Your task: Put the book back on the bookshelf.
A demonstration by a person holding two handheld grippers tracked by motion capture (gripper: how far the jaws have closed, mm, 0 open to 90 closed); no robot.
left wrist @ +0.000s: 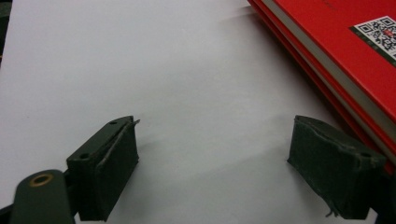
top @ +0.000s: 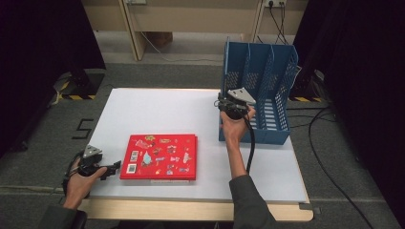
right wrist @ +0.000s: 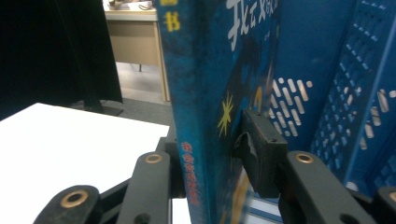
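My right gripper (right wrist: 212,154) pinches the blue book (right wrist: 210,93) upright at the blue file rack (top: 267,76); left gripper (left wrist: 212,168) spread beside the red book (left wrist: 345,60).

Red sticker-covered book (top: 158,156) flat on white table (top: 157,112) — wooden desk (top: 191,19) behind.

Dark blue book (right wrist: 205,93) w/ yellow star, blue rack (top: 267,81), red sticker-covered(?) book (top: 158,156)
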